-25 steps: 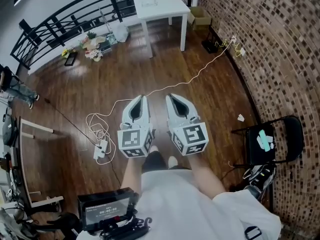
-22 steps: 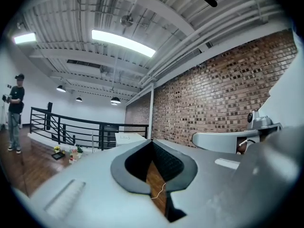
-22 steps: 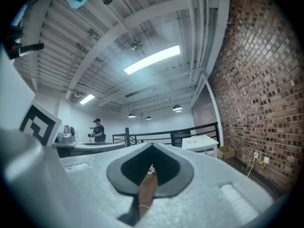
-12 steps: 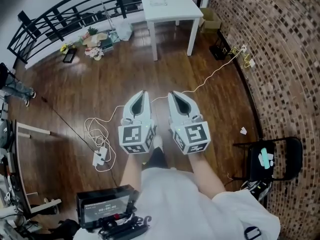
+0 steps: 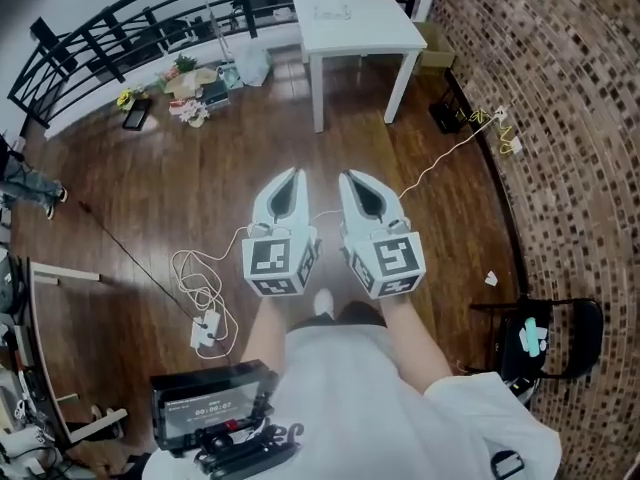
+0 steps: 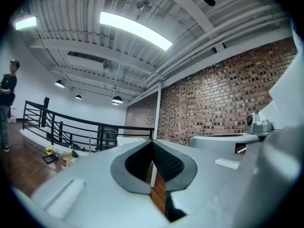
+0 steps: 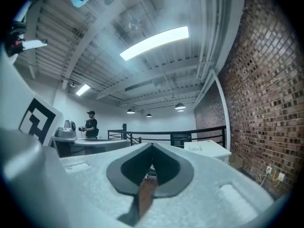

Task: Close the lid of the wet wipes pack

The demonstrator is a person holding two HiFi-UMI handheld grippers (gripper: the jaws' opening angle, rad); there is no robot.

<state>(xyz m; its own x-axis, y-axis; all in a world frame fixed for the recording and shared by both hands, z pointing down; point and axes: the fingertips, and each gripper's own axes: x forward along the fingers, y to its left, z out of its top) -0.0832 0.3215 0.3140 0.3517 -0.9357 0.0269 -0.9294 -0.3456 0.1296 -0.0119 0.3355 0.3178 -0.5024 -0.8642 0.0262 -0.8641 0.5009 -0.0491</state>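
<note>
Over wood floor [image 5: 170,178]: left hand-held gripper [image 5: 295,174] and right hand-held gripper [image 5: 347,177] both closed, empty; white table [image 5: 350,18] ahead.

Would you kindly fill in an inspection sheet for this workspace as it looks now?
Surface: white table ahead, across the wooden floor.
Job's things: small flat item on the table, too small to identify.
Clutter: flowers and bags by the railing; folding chair bearing a teal item.
Grippers: left gripper and right gripper shut, empty, side by side, short of the table.
Cables: white cable towards the wall; coiled cord with power strip.
Surroundings: brick wall, black railing, person at left edge.
</note>
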